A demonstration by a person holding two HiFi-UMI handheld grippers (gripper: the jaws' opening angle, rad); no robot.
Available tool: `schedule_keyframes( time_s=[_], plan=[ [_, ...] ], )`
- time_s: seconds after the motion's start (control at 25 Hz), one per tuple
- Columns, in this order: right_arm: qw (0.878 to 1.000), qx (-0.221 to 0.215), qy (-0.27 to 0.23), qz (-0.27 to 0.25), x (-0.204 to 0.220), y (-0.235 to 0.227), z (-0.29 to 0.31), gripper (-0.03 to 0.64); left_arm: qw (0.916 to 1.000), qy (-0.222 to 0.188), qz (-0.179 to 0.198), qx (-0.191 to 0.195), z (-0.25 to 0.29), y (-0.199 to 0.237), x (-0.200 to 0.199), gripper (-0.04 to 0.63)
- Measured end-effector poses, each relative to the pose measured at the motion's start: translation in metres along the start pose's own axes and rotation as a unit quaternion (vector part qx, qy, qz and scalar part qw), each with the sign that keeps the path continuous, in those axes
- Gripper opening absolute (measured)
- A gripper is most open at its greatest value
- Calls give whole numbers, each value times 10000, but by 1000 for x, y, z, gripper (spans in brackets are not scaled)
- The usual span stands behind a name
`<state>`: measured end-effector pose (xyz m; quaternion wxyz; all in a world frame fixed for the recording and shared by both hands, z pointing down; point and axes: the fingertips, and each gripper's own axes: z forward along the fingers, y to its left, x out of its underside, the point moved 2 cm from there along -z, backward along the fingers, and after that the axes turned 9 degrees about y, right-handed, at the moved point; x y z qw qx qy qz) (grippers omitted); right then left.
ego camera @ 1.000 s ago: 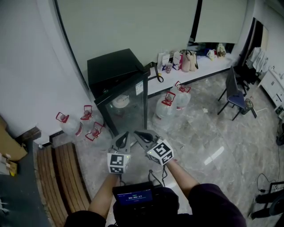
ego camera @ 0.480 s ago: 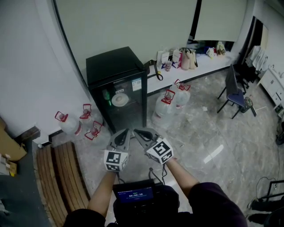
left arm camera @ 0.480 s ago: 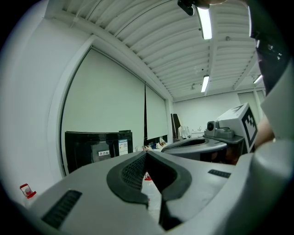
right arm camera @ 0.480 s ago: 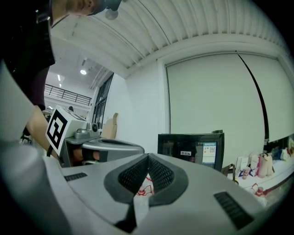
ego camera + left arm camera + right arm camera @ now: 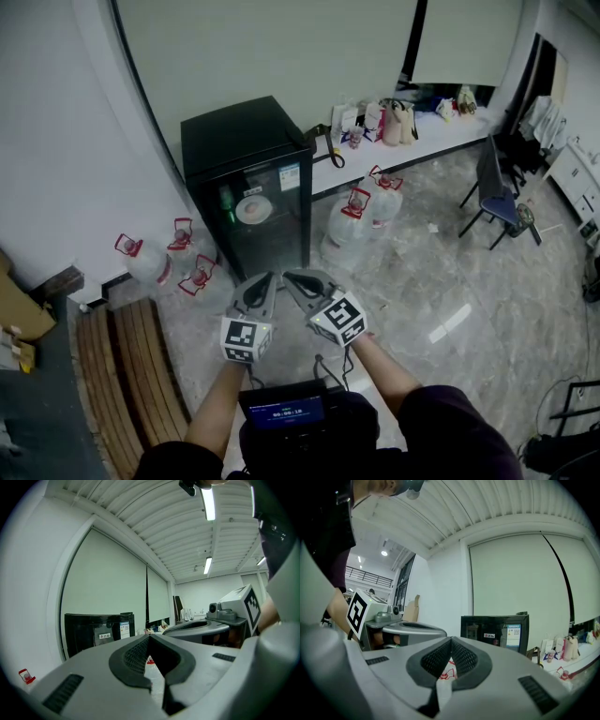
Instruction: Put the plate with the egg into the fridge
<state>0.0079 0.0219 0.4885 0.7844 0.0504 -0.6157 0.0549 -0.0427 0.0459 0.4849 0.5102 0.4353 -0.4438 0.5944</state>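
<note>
Two grippers sit side by side at the lower centre of the head view, held out level in front of the person on bare forearms. The left gripper [image 5: 262,281] and the right gripper [image 5: 292,279] angle slightly toward each other, tips close together. In each gripper view the jaws are pressed together with nothing between them.

Both point toward the black fridge [image 5: 246,183], which stands against the wall in the upper left centre. Its glass door is closed. The white plate [image 5: 253,209] rests on a shelf behind the glass; the egg is too small to make out. Bare floor lies between the grippers and the fridge.

Water jugs [image 5: 361,220] with red handles stand just right of the fridge, and more jugs [image 5: 150,262] sit on the floor to its left. A slatted wooden bench [image 5: 131,375] fills the lower left. Bags [image 5: 394,127] line a low ledge at the upper right, with a dark chair [image 5: 495,197] further right.
</note>
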Motion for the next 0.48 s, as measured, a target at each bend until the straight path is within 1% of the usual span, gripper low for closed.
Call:
schedule_keyframes(
  time_s=[0.16, 0.48],
  plan=[
    [10000, -12, -65, -14, -4, 1, 6, 9, 10000, -12, -18, 9, -1, 6, 0, 9],
    [10000, -44, 73, -34, -7, 13, 25, 9, 10000, 0, -84, 31, -14, 26, 6, 9]
  ],
)
